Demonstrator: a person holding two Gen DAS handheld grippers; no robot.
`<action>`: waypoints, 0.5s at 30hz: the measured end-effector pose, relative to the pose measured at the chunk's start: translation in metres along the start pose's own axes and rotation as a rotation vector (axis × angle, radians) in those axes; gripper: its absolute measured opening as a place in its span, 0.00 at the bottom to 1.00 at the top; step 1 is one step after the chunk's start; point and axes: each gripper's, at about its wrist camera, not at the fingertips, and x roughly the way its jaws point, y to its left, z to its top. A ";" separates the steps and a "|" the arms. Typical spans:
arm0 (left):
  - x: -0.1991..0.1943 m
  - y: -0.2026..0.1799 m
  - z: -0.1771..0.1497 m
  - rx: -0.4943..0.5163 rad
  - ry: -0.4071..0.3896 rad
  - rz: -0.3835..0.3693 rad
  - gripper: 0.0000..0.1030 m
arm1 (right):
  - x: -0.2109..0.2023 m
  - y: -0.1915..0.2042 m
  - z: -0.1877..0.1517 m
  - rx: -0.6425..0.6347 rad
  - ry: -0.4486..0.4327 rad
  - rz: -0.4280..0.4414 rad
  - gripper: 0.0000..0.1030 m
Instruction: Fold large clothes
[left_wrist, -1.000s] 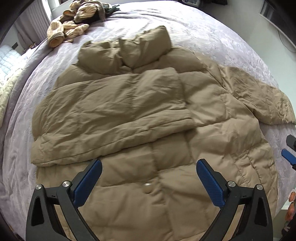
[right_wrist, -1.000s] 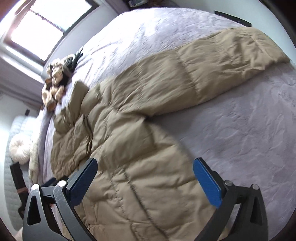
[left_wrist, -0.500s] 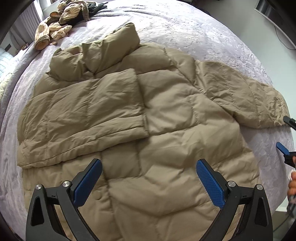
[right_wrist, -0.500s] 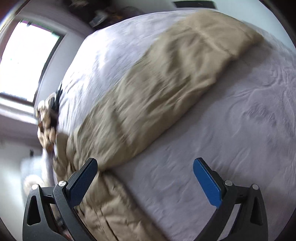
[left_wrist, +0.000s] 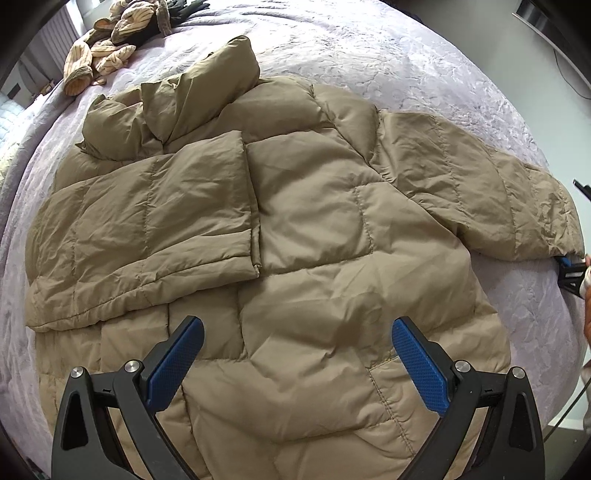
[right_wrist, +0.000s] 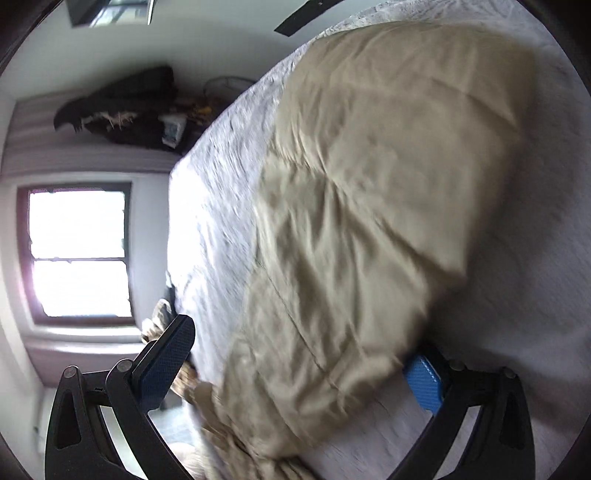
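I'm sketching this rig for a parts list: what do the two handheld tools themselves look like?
Both look alike. The left tool has two black, skeletal plastic fingers with triangular cut-outs and silver bolt heads at the pivots. Each finger ends in a flat pad faced in blue with a fine cross-hatch grip texture. The right tool shows the same black frame, bolts and blue pads. No cables or markings show on either.

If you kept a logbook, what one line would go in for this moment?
puffer jacket flat on bed | one sleeve folded | left gripper open above hem | right gripper open around other sleeve
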 end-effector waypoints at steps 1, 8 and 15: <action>0.000 -0.001 0.001 -0.001 -0.002 0.004 0.99 | 0.003 -0.001 0.004 0.028 -0.007 0.019 1.00; -0.002 0.007 0.001 -0.021 -0.003 0.017 0.99 | 0.028 -0.028 0.007 0.292 0.072 0.111 0.09; -0.002 0.027 -0.008 -0.020 0.000 0.054 0.99 | 0.035 0.012 -0.006 0.149 0.080 0.196 0.07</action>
